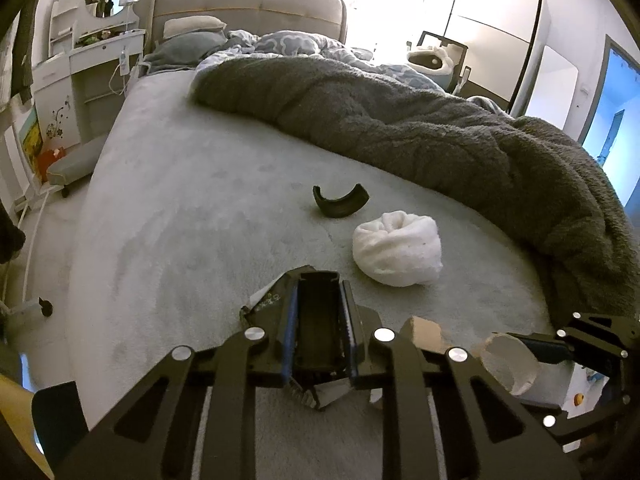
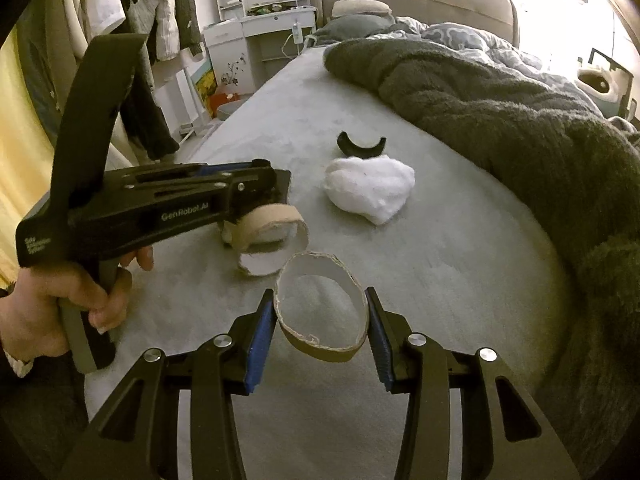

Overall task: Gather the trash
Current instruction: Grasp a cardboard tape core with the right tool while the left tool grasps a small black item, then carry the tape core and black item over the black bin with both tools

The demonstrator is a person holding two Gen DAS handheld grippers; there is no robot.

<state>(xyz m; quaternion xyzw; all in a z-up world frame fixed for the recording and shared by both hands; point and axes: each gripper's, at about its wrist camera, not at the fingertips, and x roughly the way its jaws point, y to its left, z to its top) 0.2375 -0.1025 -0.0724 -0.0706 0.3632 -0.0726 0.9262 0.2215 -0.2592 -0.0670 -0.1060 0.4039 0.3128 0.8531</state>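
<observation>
Two grippers work over a grey bed (image 1: 168, 208). The left gripper (image 1: 320, 292) has its blue pads clamped on a black box (image 1: 318, 320), an open, oblong piece of trash lying on the sheet; the pads press its two long sides. In the right wrist view this gripper (image 2: 276, 184) comes in from the left, held by a hand (image 2: 60, 300).

The right gripper (image 2: 320, 312) grips one cardboard ring (image 2: 320, 344), a short torn tube section, squeezed slightly oval between its pads and held above the sheet. In the left wrist view that ring (image 1: 508, 364) shows at the lower right.

Cardboard pieces, counted: three rings in the right wrist view. One is in the right gripper. Two more, a tan ring (image 2: 276, 224) and a smaller white-lined ring (image 2: 260, 266), lie just under the left gripper's tip, touching each other.

Farther up the bed lie one white wad (image 2: 370, 192) and one curved black fragment (image 2: 361, 145) just behind it. In the left wrist view the wad (image 1: 398, 254) and fragment (image 1: 340, 202) sit slightly apart.

One dark blanket (image 1: 440, 128) is heaped along the right side
</observation>
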